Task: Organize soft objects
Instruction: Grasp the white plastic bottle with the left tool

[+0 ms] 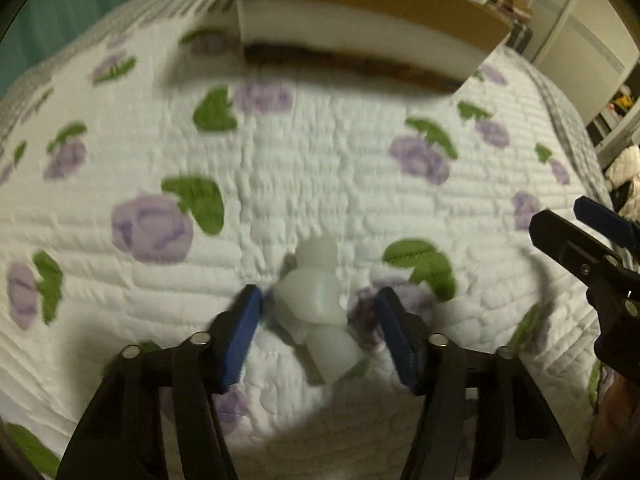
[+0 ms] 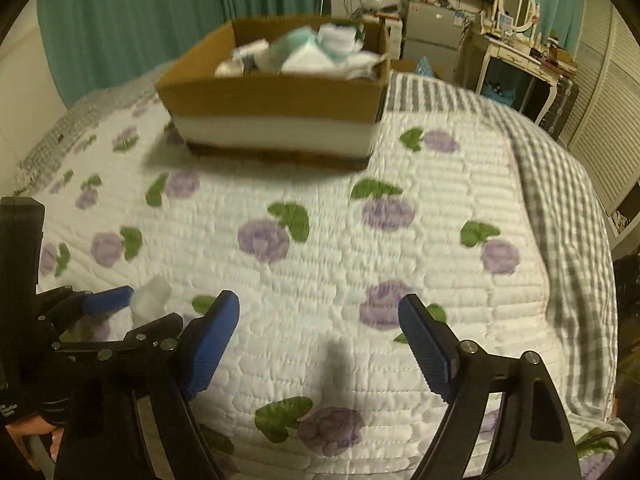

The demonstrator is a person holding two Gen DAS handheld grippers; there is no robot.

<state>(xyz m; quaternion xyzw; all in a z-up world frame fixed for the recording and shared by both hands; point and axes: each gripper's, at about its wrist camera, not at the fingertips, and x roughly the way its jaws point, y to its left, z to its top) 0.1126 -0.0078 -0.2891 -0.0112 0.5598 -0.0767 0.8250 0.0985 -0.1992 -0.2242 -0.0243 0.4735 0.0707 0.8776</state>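
Note:
A soft white lumpy object (image 1: pixel 320 300) lies on the floral quilt (image 1: pixel 280 168). My left gripper (image 1: pixel 318 300) is open, its blue pads on either side of the object, apart from it. The same object shows in the right wrist view (image 2: pixel 152 294) at the far left, beside the left gripper's fingers (image 2: pixel 108 300). My right gripper (image 2: pixel 320 312) is open and empty above the quilt. A cardboard box (image 2: pixel 276 96) holding several white and pale green soft items stands further back on the bed; its side also shows in the left wrist view (image 1: pixel 360 12).
The right gripper's fingers (image 1: pixel 576 236) enter the left wrist view at the right edge. A grey checked blanket (image 2: pixel 560 184) covers the bed's right side. A dresser with a mirror (image 2: pixel 516 4), a louvred door (image 2: pixel 608 112) and teal curtains (image 2: pixel 160 12) lie beyond the bed.

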